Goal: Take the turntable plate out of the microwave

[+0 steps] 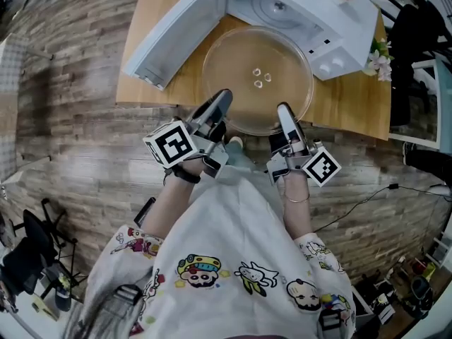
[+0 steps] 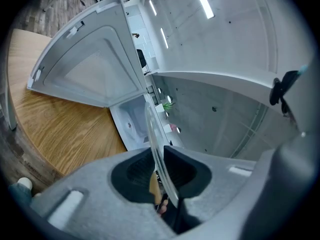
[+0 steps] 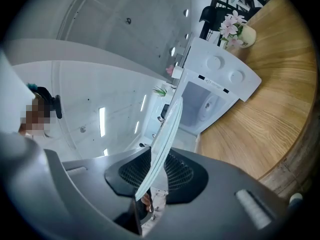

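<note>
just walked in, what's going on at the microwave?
A person is holding the glass turntable plate by its near rim with both tools: the left gripper and the right gripper are each clamped on its edge. The plate is outside the microwave, in front of the cavity and over the wooden table. The door stands open on the left.

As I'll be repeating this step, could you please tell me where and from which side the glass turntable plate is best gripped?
I would grip the thin rim of the turntable plate at its near edge, coming level from the person's side. It is wide, flat and thin, so only the rim fits between jaws; the left gripper and right gripper hold it so.
</note>
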`<state>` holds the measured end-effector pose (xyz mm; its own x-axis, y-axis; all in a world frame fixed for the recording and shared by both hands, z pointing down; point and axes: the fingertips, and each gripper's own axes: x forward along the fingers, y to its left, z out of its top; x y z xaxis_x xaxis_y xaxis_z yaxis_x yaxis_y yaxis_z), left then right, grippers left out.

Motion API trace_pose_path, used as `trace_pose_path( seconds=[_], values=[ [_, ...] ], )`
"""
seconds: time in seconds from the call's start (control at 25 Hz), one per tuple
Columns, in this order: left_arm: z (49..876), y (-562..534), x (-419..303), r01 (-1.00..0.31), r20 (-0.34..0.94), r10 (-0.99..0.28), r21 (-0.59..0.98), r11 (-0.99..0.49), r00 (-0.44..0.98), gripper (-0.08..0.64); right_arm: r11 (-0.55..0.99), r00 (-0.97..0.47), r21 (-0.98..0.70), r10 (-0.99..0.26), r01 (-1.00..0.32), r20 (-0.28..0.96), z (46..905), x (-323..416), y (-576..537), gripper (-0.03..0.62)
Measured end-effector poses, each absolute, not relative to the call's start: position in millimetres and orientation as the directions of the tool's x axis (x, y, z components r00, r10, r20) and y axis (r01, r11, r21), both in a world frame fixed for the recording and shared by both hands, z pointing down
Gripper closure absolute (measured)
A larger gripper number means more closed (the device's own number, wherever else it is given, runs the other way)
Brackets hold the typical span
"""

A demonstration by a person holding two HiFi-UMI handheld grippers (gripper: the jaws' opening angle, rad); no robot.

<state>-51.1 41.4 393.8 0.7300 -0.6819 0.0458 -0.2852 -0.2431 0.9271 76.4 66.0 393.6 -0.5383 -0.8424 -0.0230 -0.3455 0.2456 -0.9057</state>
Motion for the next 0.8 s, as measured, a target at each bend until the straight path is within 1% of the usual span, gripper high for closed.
trace_pose_path(
  seconds=[0.2,0.44,0.6,0.72,0.8],
  values=[
    [383.3,44.6,-42.4,-0.283,0.036,-0.678,0.924,-0.257,0.734,0.506,0.258,-0.553,-0.902,-0.833,-0.346,-0.026,384.3,84.0,68.4,0.494],
    [384.7,47.8,-34.6,-0.280,0.066,-0.680,0.937,-0.209,0.730,0.506,0.272,-0.558,-0.892,-0.829,-0.361,-0.027,374.9,93.5,68.2,0.494],
    [374.4,48.2,-27.1,-0.263,0.027,-0.669,0.931,-0.255,0.743,0.506,0.277,-0.553,-0.889,-0.833,-0.365,-0.033,369.2,98.5,71.9,0.494],
    [378.0,52.3,-27.5,-0.261,0.048,-0.674,0.940,-0.219,0.737,0.506,0.276,-0.551,-0.888,-0.834,-0.367,-0.031,367.6,100.0,74.5,0.494],
    [376.9,52.2,-26.6,-0.256,0.036,-0.670,0.938,-0.233,0.741,0.506,0.282,-0.556,-0.883,-0.831,-0.374,-0.030,366.5,99.6,74.9,0.494]
  ],
)
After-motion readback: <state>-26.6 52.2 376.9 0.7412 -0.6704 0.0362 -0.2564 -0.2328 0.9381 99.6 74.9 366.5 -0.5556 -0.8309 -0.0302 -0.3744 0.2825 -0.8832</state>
